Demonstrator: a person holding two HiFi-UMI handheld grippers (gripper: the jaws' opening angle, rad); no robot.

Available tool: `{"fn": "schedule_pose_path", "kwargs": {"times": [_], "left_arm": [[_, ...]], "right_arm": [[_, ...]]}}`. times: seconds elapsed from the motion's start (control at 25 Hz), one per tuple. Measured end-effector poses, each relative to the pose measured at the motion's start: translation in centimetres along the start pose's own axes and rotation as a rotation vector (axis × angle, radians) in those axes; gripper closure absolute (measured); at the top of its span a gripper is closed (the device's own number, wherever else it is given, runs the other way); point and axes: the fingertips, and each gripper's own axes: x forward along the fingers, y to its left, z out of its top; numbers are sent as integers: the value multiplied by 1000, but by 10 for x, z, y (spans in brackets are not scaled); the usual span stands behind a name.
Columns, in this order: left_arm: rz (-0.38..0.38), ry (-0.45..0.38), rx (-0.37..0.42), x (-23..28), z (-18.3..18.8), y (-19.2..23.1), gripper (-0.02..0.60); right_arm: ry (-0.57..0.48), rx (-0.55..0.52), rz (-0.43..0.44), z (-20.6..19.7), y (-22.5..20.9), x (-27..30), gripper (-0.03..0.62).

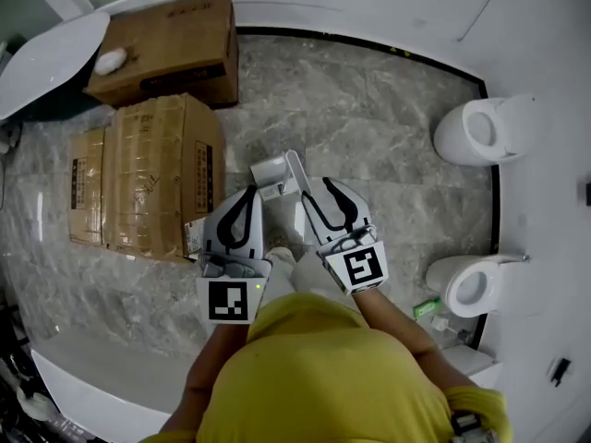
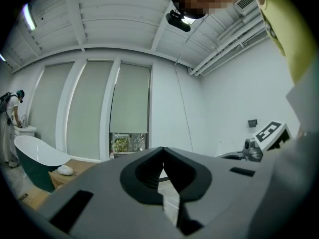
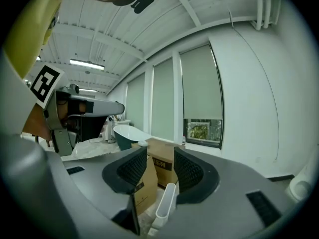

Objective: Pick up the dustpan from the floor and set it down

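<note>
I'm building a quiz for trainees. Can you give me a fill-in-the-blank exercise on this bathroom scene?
1. The dustpan lies on the ___.
2. The right claw has its jaws ___.
3. The left claw has its jaws ___.
4. The boxes stand on the person's ___ side.
Missing words: floor; apart; shut; left.

Left claw [image 1: 249, 193] closed, right claw [image 1: 316, 185] parted

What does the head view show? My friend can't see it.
A person in a yellow shirt holds the left gripper and right gripper near a white dustpan on the grey stone floor. Cardboard boxes stand left, two white toilets right.
</note>
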Motion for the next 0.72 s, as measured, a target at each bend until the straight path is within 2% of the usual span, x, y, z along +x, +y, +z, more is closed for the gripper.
{"fn": "schedule_pose_path", "kwargs": {"times": [0.36, 0.72], "left_arm": [[-67, 66, -51, 26, -22, 4, 583], [-96, 145, -7, 50, -74, 4, 583]], "right_arm": [[278, 71, 11, -71, -10, 41, 355], [471, 121, 40, -132, -21, 67, 341]]}}
